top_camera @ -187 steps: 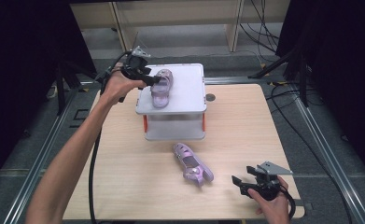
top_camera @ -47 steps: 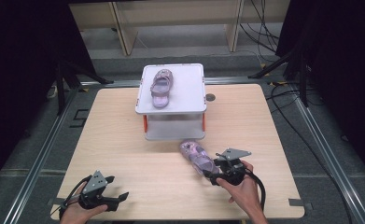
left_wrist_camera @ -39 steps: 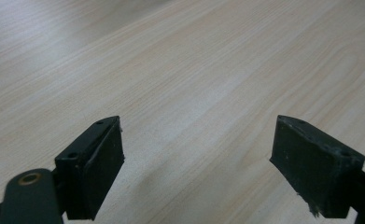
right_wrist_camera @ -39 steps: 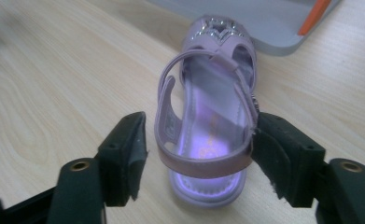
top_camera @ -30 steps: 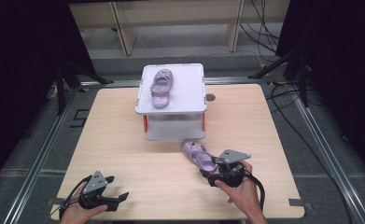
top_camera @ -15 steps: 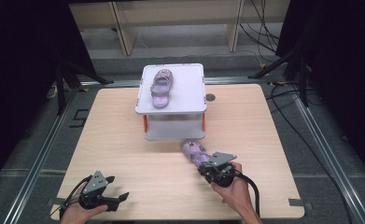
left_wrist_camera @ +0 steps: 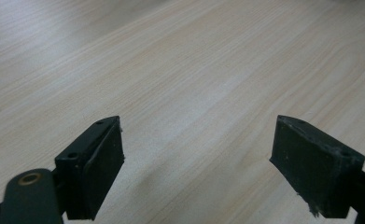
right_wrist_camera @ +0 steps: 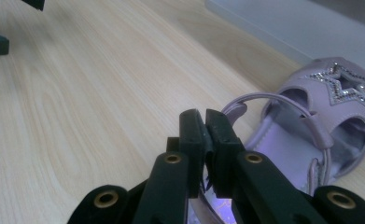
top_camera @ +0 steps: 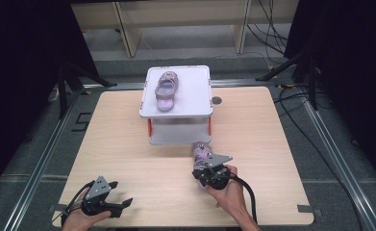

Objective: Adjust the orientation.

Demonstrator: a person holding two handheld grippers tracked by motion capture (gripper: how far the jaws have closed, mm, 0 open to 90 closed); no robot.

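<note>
Two purple sandals: one (top_camera: 166,90) atop the white box (top_camera: 197,103), one (right_wrist_camera: 311,135) mid-surface. Right gripper (top_camera: 209,174) fingers clamp its heel strap; left gripper (top_camera: 109,204), fingers apart, rests level at the near-left corner.

Right hand-held gripper (right_wrist_camera: 204,140) pinches the lilac sandal's (right_wrist_camera: 320,135) heel edge over the wooden table (right_wrist_camera: 77,93).

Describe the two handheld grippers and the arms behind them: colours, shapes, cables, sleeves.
Both the left gripper and right gripper are black, each topped by a grey three-cornered plate. The jaws are flat black blocks on arms with brass-ringed holes, seen in both gripper views. A black cable trails from the right gripper. The forearms are bare, with no sleeves visible.
</note>
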